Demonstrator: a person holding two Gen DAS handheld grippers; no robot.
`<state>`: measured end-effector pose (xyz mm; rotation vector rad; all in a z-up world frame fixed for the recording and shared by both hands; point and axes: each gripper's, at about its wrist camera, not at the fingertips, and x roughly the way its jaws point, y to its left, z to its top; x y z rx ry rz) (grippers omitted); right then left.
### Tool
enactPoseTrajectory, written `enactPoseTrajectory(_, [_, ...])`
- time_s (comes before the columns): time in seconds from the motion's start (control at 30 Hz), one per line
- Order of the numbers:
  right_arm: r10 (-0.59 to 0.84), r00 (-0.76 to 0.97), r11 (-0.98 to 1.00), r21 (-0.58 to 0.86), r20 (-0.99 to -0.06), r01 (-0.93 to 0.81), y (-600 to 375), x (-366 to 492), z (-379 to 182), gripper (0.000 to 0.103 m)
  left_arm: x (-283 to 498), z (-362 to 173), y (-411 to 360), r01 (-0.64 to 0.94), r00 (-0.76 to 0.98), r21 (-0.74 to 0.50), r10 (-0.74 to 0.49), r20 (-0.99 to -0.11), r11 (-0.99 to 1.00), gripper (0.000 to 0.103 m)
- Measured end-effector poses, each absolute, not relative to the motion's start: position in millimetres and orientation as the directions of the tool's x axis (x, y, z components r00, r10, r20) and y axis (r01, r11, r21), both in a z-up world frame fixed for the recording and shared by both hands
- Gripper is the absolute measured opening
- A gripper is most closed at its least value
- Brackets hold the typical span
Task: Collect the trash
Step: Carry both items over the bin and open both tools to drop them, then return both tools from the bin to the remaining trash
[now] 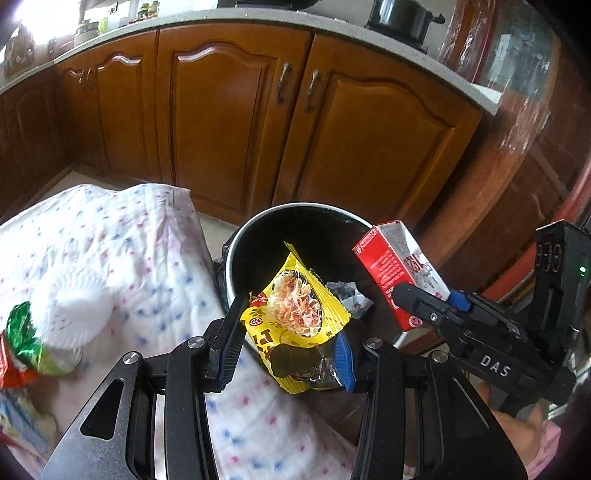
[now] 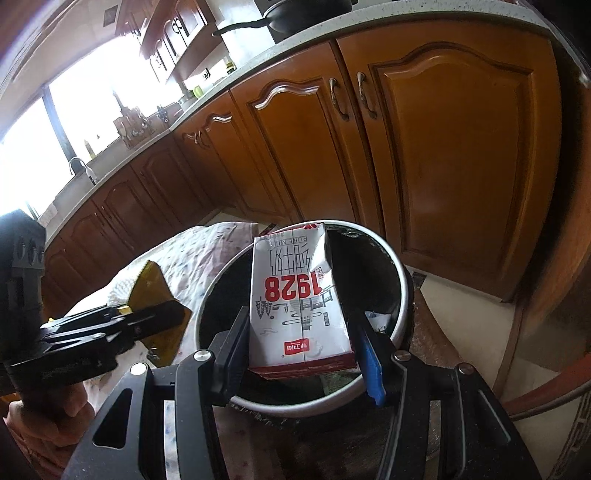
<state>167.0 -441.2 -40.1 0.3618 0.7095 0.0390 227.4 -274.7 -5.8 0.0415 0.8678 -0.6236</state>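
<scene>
Yellow crinkled snack wrapper (image 1: 295,317) – glossy plastic film, creased, foil-like sheen at its dark lower end. Red-and-white milk carton (image 2: 299,306): coated paperboard, smooth, slight sheen, dented along one edge. Round black trash bin (image 2: 400,295) – pale smooth rim, looks plastic or painted metal; thin glossy black liner inside. Left gripper (image 1: 284,349) and right gripper (image 2: 301,350): matt black hard frames, shiny metal screw heads, ribbed blue rubbery pads. White dotted cloth (image 1: 129,236) – soft, quilted, matt, rumpled. Brown cabinet doors (image 1: 236,122): varnished wood, glossy, with dull metal handles. Pale countertop (image 2: 424,11) – speckled stone look, smooth.
</scene>
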Motion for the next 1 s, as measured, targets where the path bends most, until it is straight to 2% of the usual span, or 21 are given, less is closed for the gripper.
enactPoseTrajectory(0.3, [0.157, 0.747, 0.937, 0.337, -0.646, 0.095, -447, 178, -48, 0.054, 242, -18, -299, 0.534, 0.446, -0.21, -0.484, -0.753, 0.819, 0.043])
enactPoseTrajectory(0.4, [0.17, 0.739, 0.93, 0.354, -0.652, 0.099, -452, 182, -52, 0.055, 243, -19, -306, 0.534, 0.445, -0.2, -0.474, -0.76, 0.821, 0.053])
enactPoseTrajectory(0.43, [0.172, 0.737, 0.928, 0.358, -0.654, 0.101, -454, 183, -53, 0.057, 243, -20, -307, 0.534, 0.44, -0.2, -0.472, -0.764, 0.821, 0.061])
enactPoseTrajectory(0.47, [0.171, 0.737, 0.927, 0.361, -0.654, 0.106, -455, 183, -54, 0.064, 243, -20, -308, 0.532, 0.44, -0.199, -0.47, -0.766, 0.823, 0.068])
enactPoseTrajectory(0.5, [0.171, 0.739, 0.923, 0.368, -0.651, 0.111, -456, 182, -54, 0.07, 243, -20, -307, 0.53, 0.44, -0.2, -0.469, -0.766, 0.824, 0.07])
enactPoseTrajectory(0.57, [0.172, 0.745, 0.918, 0.379, -0.644, 0.116, -459, 178, -54, 0.07, 241, -19, -307, 0.529, 0.441, -0.207, -0.475, -0.762, 0.823, 0.074])
enactPoseTrajectory(1.0, [0.184, 0.795, 0.9, 0.425, -0.577, 0.1, -439, 140, -41, 0.079, 214, -20, -254, 0.463, 0.484, -0.258, -0.485, -0.728, 0.848, 0.075])
